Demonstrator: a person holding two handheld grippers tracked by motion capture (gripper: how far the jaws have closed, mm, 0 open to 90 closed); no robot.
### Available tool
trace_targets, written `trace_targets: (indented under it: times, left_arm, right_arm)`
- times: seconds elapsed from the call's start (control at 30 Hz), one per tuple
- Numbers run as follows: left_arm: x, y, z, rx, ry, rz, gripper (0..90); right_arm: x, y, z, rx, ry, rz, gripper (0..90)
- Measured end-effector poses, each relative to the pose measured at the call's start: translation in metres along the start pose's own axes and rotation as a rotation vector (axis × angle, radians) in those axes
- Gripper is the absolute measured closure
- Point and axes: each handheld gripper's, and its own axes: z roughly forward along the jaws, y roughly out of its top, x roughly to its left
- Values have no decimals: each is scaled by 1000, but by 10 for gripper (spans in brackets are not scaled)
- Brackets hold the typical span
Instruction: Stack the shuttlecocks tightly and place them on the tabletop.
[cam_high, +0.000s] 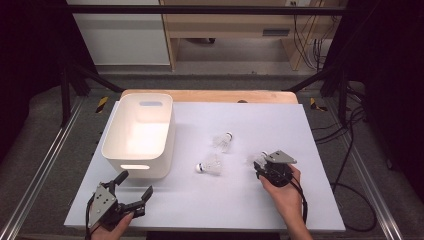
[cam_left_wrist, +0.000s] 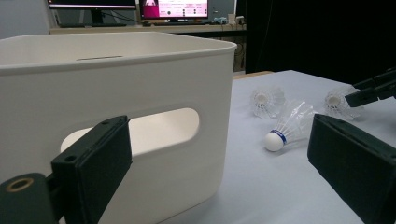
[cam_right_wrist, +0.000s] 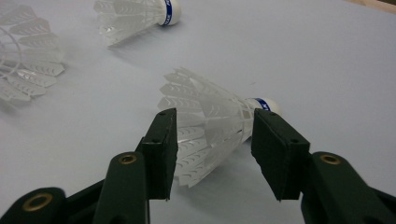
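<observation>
Right claw: your jaws stand part-way apart on either side of a shuttlecock; the left pad sits at the feather skirt, the right pad looks just off it, so I judge it not yet clamped.
Where the shuttlecock lies: on the white counter, straight ahead of your right claw and between its jaws, with the open skirt end nearest you.
Long axis: it runs from the skirt near the pads away and to the right, slanted across the line of the jaws, not square to it.
Which way it points: the cork tip with its blue band points away from the claw, to the upper right in the right gripper view.
Nearer hand: your right; in the high view the right claw is at this shuttlecock, while the left claw is well apart from it.
Left claw: released, jaws wide with nothing between them, facing the white bin just ahead.
Other shuttlecocks: a second shuttlecock lies farther ahead and to the left of your right claw, and a third shuttlecock lies at the far left, both apart from the pads.
Coming move, as I judge it: close on the skirt gently; the feathers look easy to crush.
</observation>
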Motion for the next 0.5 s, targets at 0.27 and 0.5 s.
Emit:
trace_targets:
  times: [0.27, 0.5]
  left_arm:
    - [1, 0, 0, 5, 2, -2, 65]
    - [1, 0, 0, 6, 1, 0, 65]
  right_arm:
    - [-3, 0, 1, 21, -14, -2, 620]
    - [-8, -2, -1, 34, -15, -1, 733]
